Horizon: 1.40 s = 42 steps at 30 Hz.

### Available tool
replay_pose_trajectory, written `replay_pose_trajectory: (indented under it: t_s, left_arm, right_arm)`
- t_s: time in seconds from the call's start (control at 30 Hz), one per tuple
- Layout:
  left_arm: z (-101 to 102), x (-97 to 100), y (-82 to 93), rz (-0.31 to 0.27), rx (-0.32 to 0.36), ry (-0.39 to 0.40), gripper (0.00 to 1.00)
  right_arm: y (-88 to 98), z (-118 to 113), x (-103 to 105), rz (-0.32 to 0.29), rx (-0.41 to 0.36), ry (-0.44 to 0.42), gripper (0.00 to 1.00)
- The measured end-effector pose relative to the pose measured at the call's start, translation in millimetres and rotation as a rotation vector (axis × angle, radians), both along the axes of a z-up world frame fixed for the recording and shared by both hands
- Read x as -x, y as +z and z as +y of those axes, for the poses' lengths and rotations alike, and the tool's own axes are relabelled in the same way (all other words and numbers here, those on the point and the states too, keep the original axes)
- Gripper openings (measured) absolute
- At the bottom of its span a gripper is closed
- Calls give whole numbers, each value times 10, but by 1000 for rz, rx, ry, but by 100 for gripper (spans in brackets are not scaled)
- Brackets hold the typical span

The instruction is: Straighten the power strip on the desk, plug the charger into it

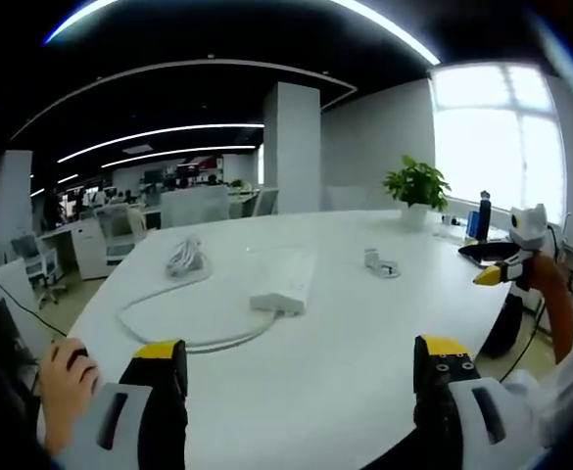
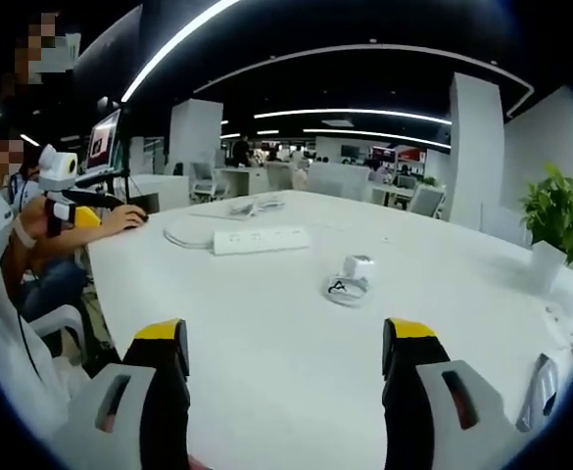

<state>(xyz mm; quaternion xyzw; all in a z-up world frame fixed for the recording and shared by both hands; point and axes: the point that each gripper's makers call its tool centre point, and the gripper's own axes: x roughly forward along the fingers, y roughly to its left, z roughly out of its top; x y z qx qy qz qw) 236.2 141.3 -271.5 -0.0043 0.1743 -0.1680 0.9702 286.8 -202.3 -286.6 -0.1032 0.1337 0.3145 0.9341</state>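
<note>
Both grippers are just hovering over the white desk (image 1: pixel 364 333) right now, nothing in either one. In the left gripper view, the left gripper (image 1: pixel 301 367) is sitting with its yellow-tipped jaws spread wide apart, and the power strip (image 1: pixel 284 281) is lying flat on the desk straight ahead of it, a bit past the jaws. Its white cable (image 1: pixel 159 328) is looping around off to the left of the jaws and ending in a coiled bundle (image 1: pixel 184 257) farther out. The charger (image 1: pixel 381 262) is resting ahead and to the right, well apart from the strip.

In the right gripper view, the right gripper (image 2: pixel 286 357) is also gaping open and empty. The charger (image 2: pixel 350 278) is sitting almost dead ahead, nearer than the power strip (image 2: pixel 260 239), which is lying farther off and to the left. A potted plant (image 2: pixel 558 217) is standing far off to the right.
</note>
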Motion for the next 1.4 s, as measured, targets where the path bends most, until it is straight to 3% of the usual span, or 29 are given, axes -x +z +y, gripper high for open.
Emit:
replay_pose_trajectory:
  t_s: [0.53,1.4]
  left_arm:
    - [8,-168,38,-13,-10,1,96]
    - [-378,-872,-92,20,7,-100,95]
  right_arm:
    - [86,51,-109,-17,15,14,80]
    - [-69,169,-443,23,7,42,80]
